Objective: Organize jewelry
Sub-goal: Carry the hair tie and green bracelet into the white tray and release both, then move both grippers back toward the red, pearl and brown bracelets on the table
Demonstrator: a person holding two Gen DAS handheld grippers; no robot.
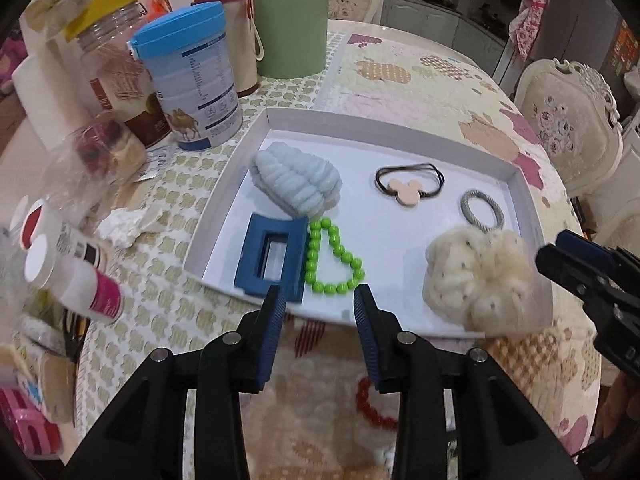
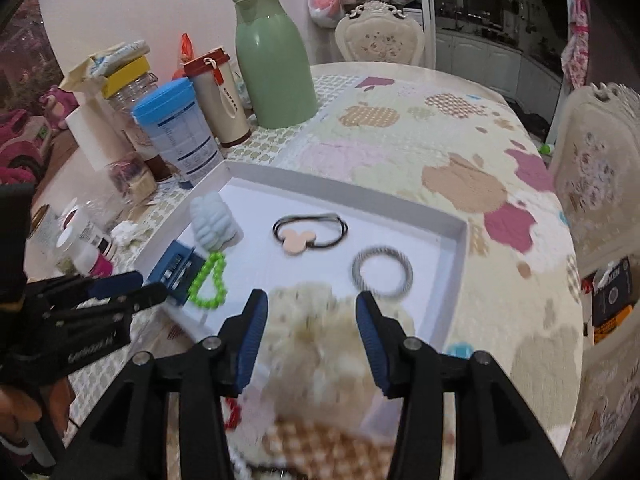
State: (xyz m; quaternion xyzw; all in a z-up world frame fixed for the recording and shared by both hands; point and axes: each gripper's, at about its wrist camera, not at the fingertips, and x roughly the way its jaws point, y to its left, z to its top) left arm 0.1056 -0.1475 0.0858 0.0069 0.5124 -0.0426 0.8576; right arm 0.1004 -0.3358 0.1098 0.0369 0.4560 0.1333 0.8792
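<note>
A white tray [image 1: 400, 132] holds a light blue scrunchie [image 1: 296, 182], a blue hair claw [image 1: 272, 258], a green bead bracelet [image 1: 332, 256], a black hair tie with a beige mouse charm [image 1: 408, 184], a grey hair ring [image 1: 482, 210] and a cream scrunchie [image 1: 480, 284] at the tray's near right edge. A red bead bracelet [image 1: 374, 404] lies on the cloth outside the tray, below my left gripper [image 1: 320, 298], which is open and empty. My right gripper [image 2: 310, 306] is open just above the blurred cream scrunchie [image 2: 316, 344]. It also shows in the left view [image 1: 576, 264].
A green jug [image 1: 290, 16], a blue-lidded can [image 1: 192, 76], a red-lidded cup [image 2: 218, 96], jars and bottles [image 1: 72, 268] crowd the table's left side. Ornate chairs [image 1: 568, 128] stand at the right and far side. The patterned cloth [image 1: 420, 76] covers the table.
</note>
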